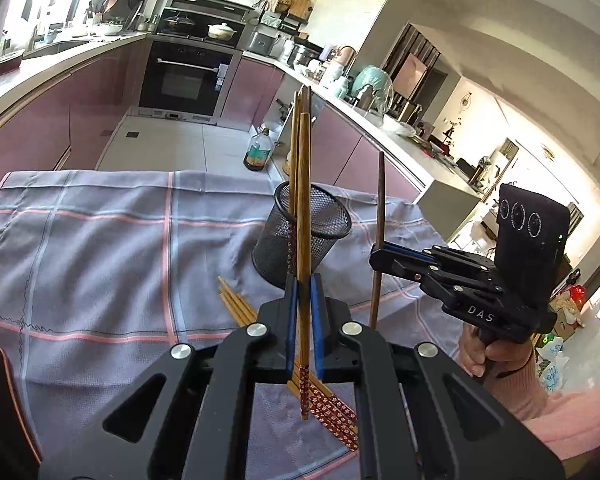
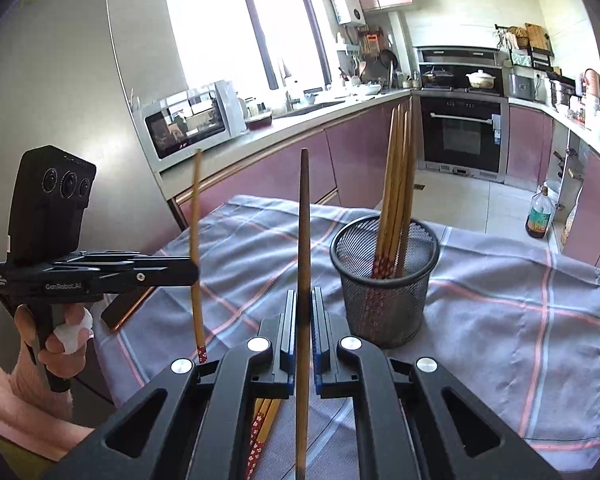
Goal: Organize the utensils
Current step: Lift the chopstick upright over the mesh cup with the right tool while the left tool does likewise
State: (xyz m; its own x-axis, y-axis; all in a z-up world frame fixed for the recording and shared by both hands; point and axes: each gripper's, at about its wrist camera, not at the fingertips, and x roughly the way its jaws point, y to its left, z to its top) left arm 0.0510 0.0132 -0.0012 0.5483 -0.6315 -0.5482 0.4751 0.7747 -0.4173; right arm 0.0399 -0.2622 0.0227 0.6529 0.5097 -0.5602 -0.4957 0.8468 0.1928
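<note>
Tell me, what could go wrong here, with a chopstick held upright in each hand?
1. The left tongs pinch their chopstick near its lower end, so it could pivot or slip.
2. The cup is light mesh and already holds leaning chopsticks; a bump might tip it.
3. The right tongs carry a darker chopstick; both hands moving together could collide.

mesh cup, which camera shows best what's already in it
The right wrist view: the mesh cup stands unobstructed, with its chopsticks in the cup visible from rim upward. In the left wrist view the cup sits behind the light chopstick clamped in the left hand-held gripper.
</note>
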